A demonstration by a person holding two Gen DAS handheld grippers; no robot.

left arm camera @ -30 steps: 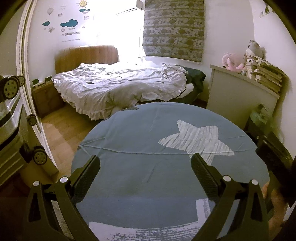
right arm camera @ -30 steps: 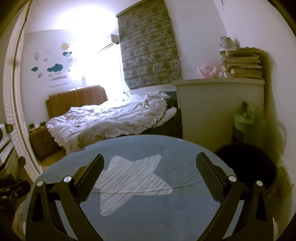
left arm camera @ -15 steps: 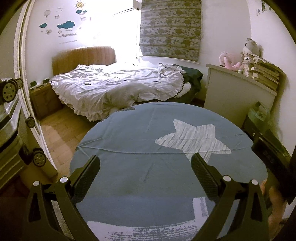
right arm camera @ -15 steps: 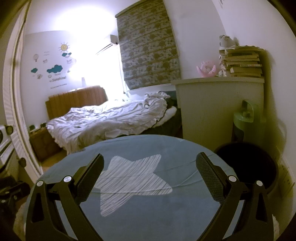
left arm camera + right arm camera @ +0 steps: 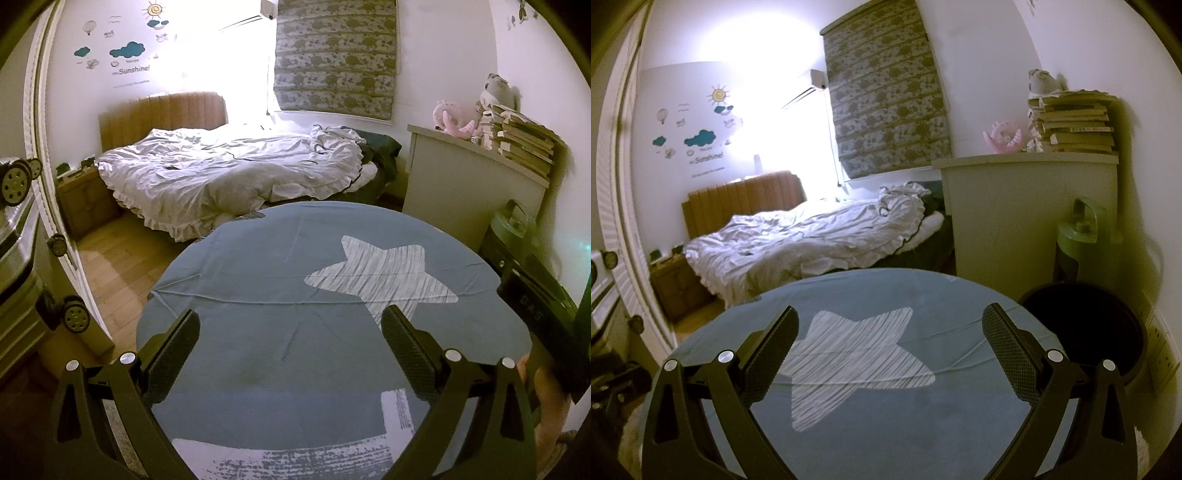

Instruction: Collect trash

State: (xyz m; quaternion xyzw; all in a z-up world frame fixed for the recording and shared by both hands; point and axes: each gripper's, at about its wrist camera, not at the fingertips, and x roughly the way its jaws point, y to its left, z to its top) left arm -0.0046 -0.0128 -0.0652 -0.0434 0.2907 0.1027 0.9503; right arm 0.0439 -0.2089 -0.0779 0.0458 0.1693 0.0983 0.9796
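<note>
Hovering both grippers over the round table [image 5: 258, 280], left gripper [image 5: 291, 354] and right gripper [image 5: 890, 347] fingers wide apart, empty; barely drifted since a second ago; no trash visible; bin [image 5: 1086, 325] beside table.

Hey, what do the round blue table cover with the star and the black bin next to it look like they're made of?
The table cover looks like matte woven fabric: fold creases run across it and the white star looks printed. The black bin is probably plastic, smooth and dark with an even round rim, though the dim light leaves that uncertain.
</note>
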